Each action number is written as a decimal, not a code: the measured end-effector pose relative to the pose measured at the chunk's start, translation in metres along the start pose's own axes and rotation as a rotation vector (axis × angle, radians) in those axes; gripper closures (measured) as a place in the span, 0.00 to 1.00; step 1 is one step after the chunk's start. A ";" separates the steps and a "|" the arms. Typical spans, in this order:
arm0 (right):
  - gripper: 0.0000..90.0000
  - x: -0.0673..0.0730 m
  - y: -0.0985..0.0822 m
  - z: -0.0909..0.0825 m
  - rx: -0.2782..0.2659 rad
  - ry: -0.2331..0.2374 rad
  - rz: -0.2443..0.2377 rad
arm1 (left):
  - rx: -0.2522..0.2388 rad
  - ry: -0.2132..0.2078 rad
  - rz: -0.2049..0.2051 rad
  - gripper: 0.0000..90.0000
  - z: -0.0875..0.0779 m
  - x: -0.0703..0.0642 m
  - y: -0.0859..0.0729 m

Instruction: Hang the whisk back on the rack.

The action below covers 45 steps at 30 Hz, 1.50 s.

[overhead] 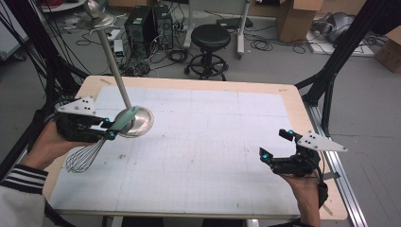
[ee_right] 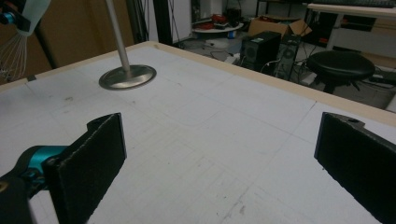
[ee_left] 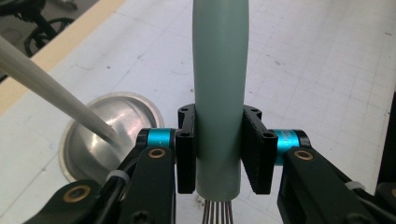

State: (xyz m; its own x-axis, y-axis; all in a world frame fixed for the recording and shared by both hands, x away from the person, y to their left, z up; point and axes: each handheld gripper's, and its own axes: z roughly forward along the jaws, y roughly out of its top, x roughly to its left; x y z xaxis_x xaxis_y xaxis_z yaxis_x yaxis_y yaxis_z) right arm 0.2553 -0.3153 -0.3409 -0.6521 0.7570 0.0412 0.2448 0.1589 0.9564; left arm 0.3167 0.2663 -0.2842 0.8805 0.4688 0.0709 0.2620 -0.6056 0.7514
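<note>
Left fingers (ee_left: 256,154) clamp the whisk (ee_left: 219,93) at frame centre, right gripper (ee_right: 219,154) wide; a swing might topple the stand (overhead: 137,120).

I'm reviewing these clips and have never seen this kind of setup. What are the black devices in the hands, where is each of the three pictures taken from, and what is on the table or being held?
There is no robot arm here: a person holds a hand-held two-jaw gripper in each hand. The high view looks down on the table from above the person's side. The other two pictures come from cameras riding on the grippers, looking along their black jaws.

The left gripper is clamped on the pale green handle of a whisk; in the high view its wires hang below that hand. Beside it, a stand with a round metal base and a tall slanted pole sits on the table. The right gripper is open, holds nothing, and hovers near the table's right edge.
</note>
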 end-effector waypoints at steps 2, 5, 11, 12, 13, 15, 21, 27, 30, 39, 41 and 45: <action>0.01 0.000 0.000 0.000 0.000 0.000 0.001 | -0.022 -0.009 -0.011 0.77 -0.003 0.001 0.000; 0.01 0.000 0.000 0.001 0.002 0.000 -0.001 | -0.047 -0.034 -0.012 0.77 -0.009 0.005 -0.001; 0.01 -0.001 -0.001 0.000 0.004 -0.002 0.003 | -0.074 -0.059 0.011 0.77 -0.023 0.013 -0.003; 0.01 -0.001 -0.002 0.000 0.004 -0.004 0.002 | -0.084 -0.065 0.009 0.77 -0.026 0.015 -0.003; 0.01 -0.001 -0.002 0.000 0.004 -0.004 0.006 | -0.095 -0.070 0.006 0.77 -0.028 0.017 -0.003; 0.01 -0.002 -0.002 0.000 0.004 -0.003 0.005 | -0.104 -0.067 0.008 0.77 -0.033 0.020 -0.002; 0.01 -0.003 -0.003 0.000 0.006 -0.005 0.009 | -0.120 -0.062 0.011 0.77 -0.047 0.030 0.003; 0.01 -0.003 -0.003 -0.001 0.005 -0.006 0.007 | -0.155 -0.051 -0.007 0.77 -0.060 0.040 0.003; 0.01 -0.003 -0.003 -0.002 0.007 -0.002 0.010 | -0.162 -0.036 -0.006 0.77 -0.068 0.045 0.003; 0.01 -0.002 -0.003 -0.002 0.014 0.016 -0.001 | -0.211 -0.001 -0.015 0.77 -0.091 0.055 0.006; 0.01 -0.002 -0.003 -0.002 0.015 0.019 0.000 | -0.216 0.003 -0.018 0.77 -0.095 0.058 0.006; 0.01 -0.002 -0.003 -0.001 0.018 0.017 0.000 | -0.234 0.028 -0.026 0.77 -0.104 0.063 0.005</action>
State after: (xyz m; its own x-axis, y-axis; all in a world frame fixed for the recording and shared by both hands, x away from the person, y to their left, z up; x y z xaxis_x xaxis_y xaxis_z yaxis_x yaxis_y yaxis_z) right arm 0.2552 -0.3176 -0.3437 -0.6644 0.7460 0.0467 0.2579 0.1701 0.9511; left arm 0.3324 0.3595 -0.2073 0.8626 0.5017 0.0647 0.1831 -0.4290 0.8846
